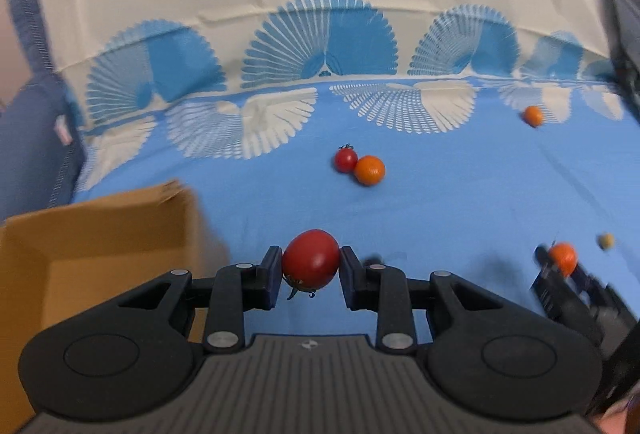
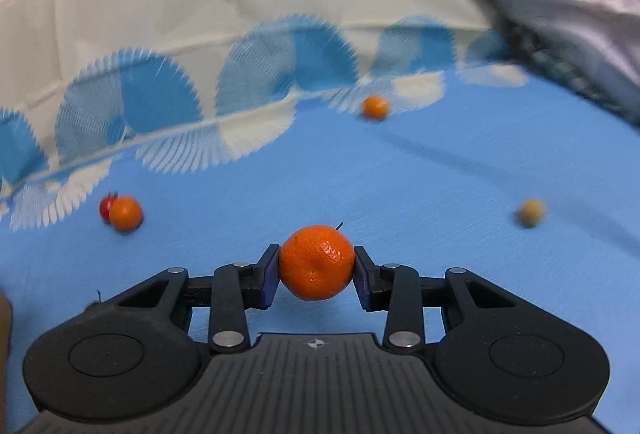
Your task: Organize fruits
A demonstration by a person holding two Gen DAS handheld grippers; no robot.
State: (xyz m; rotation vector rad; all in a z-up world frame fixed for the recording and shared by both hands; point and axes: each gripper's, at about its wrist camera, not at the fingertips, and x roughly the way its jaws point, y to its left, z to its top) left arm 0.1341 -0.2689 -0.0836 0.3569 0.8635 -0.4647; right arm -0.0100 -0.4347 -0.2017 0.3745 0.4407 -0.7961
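My left gripper (image 1: pixel 311 266) is shut on a red tomato (image 1: pixel 310 259), held above the blue cloth with its stem pointing down. An open cardboard box (image 1: pixel 100 234) stands just left of it. My right gripper (image 2: pixel 316 266) is shut on an orange mandarin (image 2: pixel 316 261), lifted off the cloth; the left wrist view shows that gripper (image 1: pixel 560 266) blurred at the far right. On the cloth lie a small red tomato (image 1: pixel 345 159) touching a mandarin (image 1: pixel 369 170), another mandarin (image 1: pixel 533 115) farther back, and a small yellowish fruit (image 2: pixel 531 212).
The blue cloth (image 1: pixel 440 202) with a white fan pattern covers the surface and rises at the back. A dark blue cushion (image 1: pixel 28 138) borders the left side. Grey fabric (image 2: pixel 560 14) hangs at the back right.
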